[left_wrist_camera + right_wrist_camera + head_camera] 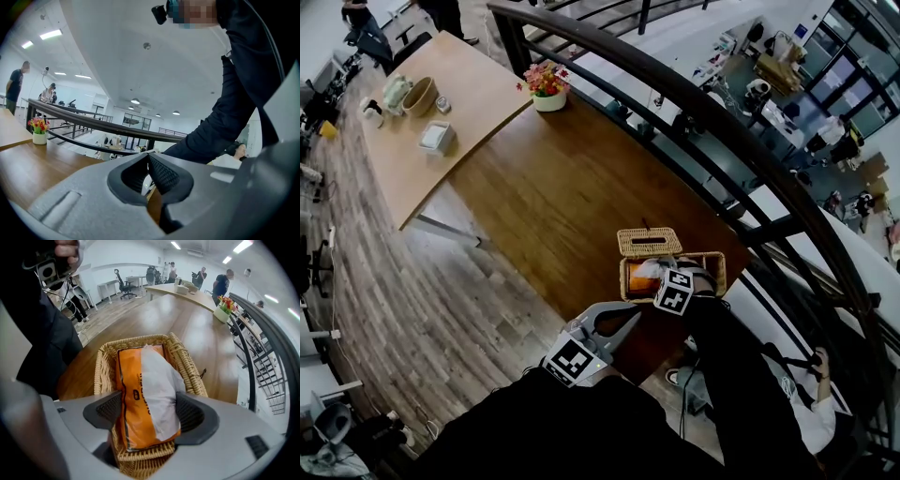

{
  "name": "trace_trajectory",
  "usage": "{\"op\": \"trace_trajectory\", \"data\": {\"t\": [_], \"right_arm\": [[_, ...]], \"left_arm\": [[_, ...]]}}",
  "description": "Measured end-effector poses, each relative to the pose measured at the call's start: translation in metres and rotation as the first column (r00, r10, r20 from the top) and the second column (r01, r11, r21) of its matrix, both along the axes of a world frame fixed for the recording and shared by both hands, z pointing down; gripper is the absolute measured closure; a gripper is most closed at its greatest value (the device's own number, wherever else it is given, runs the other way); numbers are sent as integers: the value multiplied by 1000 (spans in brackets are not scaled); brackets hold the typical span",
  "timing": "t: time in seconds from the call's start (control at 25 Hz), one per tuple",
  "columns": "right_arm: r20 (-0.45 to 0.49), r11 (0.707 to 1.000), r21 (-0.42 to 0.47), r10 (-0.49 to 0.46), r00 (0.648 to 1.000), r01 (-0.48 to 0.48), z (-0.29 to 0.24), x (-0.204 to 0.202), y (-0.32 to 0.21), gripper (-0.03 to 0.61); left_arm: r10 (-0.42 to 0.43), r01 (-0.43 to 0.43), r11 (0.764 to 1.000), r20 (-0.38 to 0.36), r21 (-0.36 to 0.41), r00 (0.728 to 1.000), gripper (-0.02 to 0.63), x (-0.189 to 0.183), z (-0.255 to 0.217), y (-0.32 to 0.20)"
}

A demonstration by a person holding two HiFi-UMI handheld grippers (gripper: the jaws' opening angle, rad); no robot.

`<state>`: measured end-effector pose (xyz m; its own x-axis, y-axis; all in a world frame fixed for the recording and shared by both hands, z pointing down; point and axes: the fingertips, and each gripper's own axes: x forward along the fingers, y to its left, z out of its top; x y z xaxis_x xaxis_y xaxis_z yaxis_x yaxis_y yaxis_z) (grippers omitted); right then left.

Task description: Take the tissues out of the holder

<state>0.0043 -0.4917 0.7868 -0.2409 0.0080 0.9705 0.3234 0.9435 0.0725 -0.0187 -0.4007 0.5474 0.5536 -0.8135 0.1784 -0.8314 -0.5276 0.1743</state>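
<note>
An orange and white tissue pack (145, 394) lies in a wicker holder (105, 357) near the front right edge of the dark wooden table (562, 187). My right gripper (145, 413) points steeply down over the holder (717, 272). Its jaws stand wide and straddle the near end of the pack (639, 277), one pad on each side, and I see no squeeze on it. The holder's wicker lid (649, 242) lies on the table just behind it. My left gripper (628, 314) hovers at the table's front edge, left of the holder, shut (148, 157) with nothing in it.
A curved dark railing (694, 94) runs along the table's far and right side, with a drop to a lower floor beyond. A flower pot (548, 89) stands at the far corner. A lighter table (441, 94) behind carries a bowl and small items.
</note>
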Motion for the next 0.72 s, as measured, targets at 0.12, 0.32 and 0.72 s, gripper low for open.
{"op": "trace_trajectory", "data": {"t": [0.12,0.32,0.72], "right_arm": [[-11,1000,11,-12,1000,13,7,-1,-4,227],[-29,1000,2,-26,999,26,7,-5,-3,292],[-46,1000,5,-10,999,10,3,-15,1,423]], "left_arm": [[-16,16,1000,0,-4,1000,603,-5,3,0],[-21,21,1000,5,-18,1000,603,-11,8,5],[-16,16,1000,10,-18,1000,603,-25,14,15]]}}
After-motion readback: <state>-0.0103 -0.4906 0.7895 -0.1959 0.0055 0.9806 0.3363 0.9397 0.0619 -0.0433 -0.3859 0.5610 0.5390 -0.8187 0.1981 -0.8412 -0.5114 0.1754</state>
